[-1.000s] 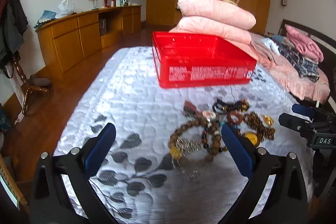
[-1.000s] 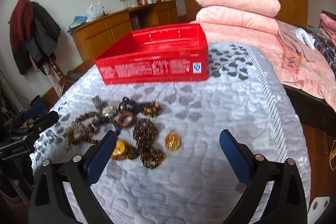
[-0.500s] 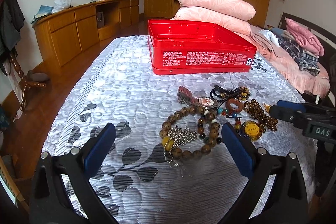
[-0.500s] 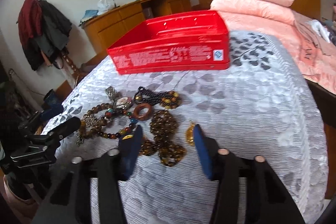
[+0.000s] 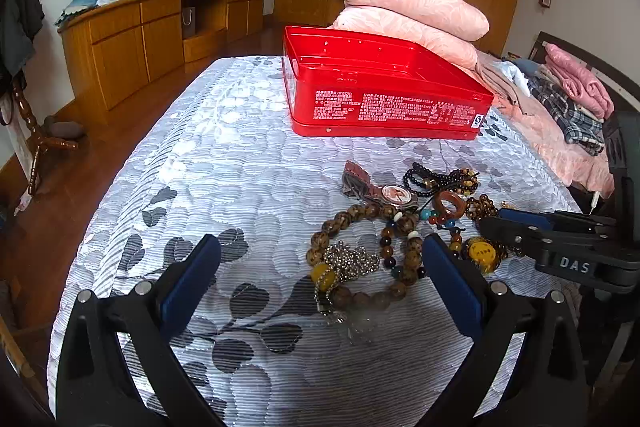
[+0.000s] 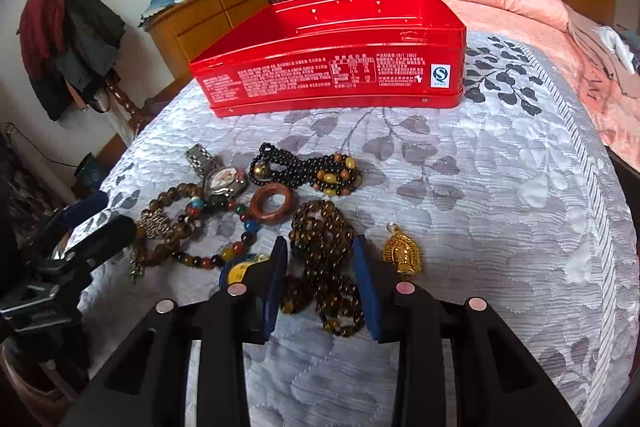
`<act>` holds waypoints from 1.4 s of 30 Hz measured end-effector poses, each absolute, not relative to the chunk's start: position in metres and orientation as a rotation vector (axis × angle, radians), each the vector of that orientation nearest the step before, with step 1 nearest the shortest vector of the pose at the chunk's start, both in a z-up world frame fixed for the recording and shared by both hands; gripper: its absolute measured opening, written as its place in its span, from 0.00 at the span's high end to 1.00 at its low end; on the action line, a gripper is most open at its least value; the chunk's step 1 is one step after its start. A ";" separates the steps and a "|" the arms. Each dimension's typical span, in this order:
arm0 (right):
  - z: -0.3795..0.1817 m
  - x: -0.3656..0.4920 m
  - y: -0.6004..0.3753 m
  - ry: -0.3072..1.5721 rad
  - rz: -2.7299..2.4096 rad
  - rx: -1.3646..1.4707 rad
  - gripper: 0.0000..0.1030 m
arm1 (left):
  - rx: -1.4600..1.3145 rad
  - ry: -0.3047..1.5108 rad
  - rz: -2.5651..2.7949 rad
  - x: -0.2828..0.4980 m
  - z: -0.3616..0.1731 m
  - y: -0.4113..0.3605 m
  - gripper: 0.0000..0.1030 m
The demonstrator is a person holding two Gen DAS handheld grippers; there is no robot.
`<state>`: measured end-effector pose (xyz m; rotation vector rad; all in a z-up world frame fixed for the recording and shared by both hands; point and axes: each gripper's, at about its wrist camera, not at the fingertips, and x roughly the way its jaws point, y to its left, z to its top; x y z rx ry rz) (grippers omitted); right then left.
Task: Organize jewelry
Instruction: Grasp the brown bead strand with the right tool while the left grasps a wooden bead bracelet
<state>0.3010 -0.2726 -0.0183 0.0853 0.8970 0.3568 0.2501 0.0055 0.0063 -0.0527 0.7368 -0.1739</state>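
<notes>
The right gripper [image 6: 322, 277] is narrowing around the brown bead necklace [image 6: 323, 255]; the left gripper [image 5: 320, 281] hovers wide, empty.

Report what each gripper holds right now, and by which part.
Nothing is gripped yet. The right gripper is closing around the middle of the brown bead strand, pads not clearly pressing. The left gripper hangs open above the bedspread.

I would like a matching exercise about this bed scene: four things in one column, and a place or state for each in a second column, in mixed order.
Things
1. red tin
2. gold pendant
3. brown bead strand
4. left gripper

Places or states
A. between the closing blue fingers of the right gripper
B. alone, right of the pile
C. open, holding nothing
D. behind the jewelry, lid off

Pairs: 1-D, 2-B, 3-A, 4-C
</notes>
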 end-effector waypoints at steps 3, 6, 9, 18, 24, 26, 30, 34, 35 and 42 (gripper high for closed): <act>-0.019 0.301 -0.271 0.894 0.344 0.071 0.69 | -0.046 0.739 -0.177 0.250 0.006 0.004 0.05; -0.018 0.300 -0.272 0.892 0.340 0.075 0.75 | -0.029 0.734 -0.181 0.249 0.007 -0.001 0.05; -0.016 0.298 -0.277 0.885 0.341 0.082 0.79 | -0.029 0.729 -0.208 0.248 0.009 -0.008 0.05; -0.015 0.283 -0.298 0.876 0.329 0.103 0.80 | -0.037 0.725 -0.302 0.247 0.011 -0.034 0.07; -0.016 0.283 -0.301 0.874 0.340 0.117 0.80 | -0.056 0.782 -0.322 0.260 0.002 -0.040 0.33; -0.017 0.284 -0.302 0.876 0.346 0.124 0.80 | -0.057 0.793 -0.321 0.263 -0.001 -0.039 0.36; -0.017 0.284 -0.302 0.876 0.349 0.129 0.80 | -0.090 0.822 -0.357 0.271 -0.005 -0.038 0.46; -0.018 0.285 -0.303 0.878 0.356 0.139 0.80 | -0.116 0.842 -0.393 0.277 -0.008 -0.038 0.52; -0.018 0.285 -0.304 0.878 0.357 0.142 0.80 | -0.122 0.850 -0.401 0.278 -0.009 -0.039 0.53; -0.019 0.286 -0.305 0.881 0.364 0.151 0.80 | -0.152 0.878 -0.400 0.281 -0.015 -0.036 0.82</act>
